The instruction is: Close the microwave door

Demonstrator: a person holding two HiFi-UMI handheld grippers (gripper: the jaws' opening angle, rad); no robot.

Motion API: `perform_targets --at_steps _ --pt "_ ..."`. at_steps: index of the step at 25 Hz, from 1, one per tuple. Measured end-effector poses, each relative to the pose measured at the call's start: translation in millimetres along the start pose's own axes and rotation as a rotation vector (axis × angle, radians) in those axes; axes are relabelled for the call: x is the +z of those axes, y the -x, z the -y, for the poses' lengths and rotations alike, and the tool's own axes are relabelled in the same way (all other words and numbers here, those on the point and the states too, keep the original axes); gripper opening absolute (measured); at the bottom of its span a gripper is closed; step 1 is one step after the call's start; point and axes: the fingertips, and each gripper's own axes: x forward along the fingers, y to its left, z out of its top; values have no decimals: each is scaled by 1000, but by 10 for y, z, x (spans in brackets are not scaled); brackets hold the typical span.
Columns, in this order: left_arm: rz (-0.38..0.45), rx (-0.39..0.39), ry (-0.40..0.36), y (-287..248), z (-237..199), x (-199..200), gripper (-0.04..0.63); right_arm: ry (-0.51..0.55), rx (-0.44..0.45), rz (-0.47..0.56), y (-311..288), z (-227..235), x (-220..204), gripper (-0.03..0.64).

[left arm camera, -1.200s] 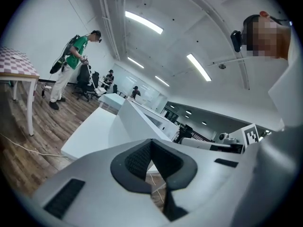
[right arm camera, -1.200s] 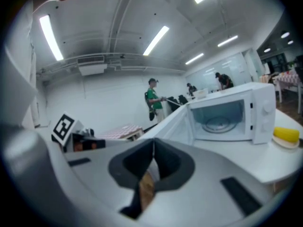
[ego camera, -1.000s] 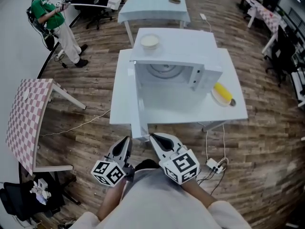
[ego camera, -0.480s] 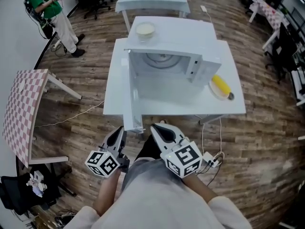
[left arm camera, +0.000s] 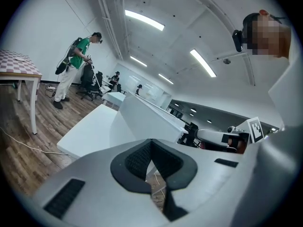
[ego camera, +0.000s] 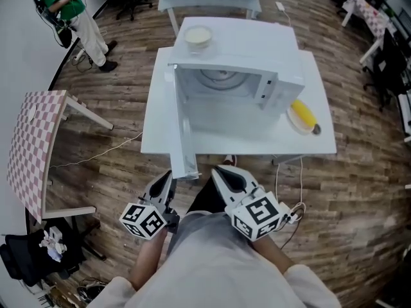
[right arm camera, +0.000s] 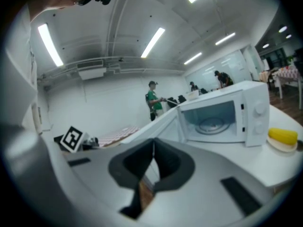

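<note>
A white microwave [ego camera: 239,87] stands on a white table [ego camera: 156,117], its cavity and glass turntable showing. Its door [ego camera: 182,135] is swung wide open on the left hinge and juts past the table's front edge towards me. My left gripper [ego camera: 164,183] is just below the door's free end, shut and holding nothing. To the door's right my right gripper [ego camera: 225,175] is also shut and holding nothing. The left gripper view has the left gripper [left arm camera: 151,144] below the door's white panel [left arm camera: 147,119]. In the right gripper view the right gripper [right arm camera: 153,144] faces the microwave [right arm camera: 222,117].
A bowl [ego camera: 198,36] sits on the microwave's top. A yellow item on a plate [ego camera: 302,115] lies on the table to the microwave's right. A checkered table [ego camera: 31,149] stands at left and a person in green [ego camera: 69,8] at far left. Cables and a power strip [ego camera: 294,213] lie on the floor.
My head view has shifted slightly. Both grippers sit a little lower in the frame and stay shut. The door's open angle looks unchanged.
</note>
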Motion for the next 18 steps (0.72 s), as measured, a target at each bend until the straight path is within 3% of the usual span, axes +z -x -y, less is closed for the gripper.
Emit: perform_targets --at_steps 4,9,18 --pt "-11 -32 -5 -75 54 -8 17 -13 -18 4 17 97 13 23" --pt "-14 -71 53 -219 170 33 17 -24 -37 1 55 220 12 23" --pt "-38 -121 47 -417 281 -17 17 -46 -74 1 77 414 -29 23"
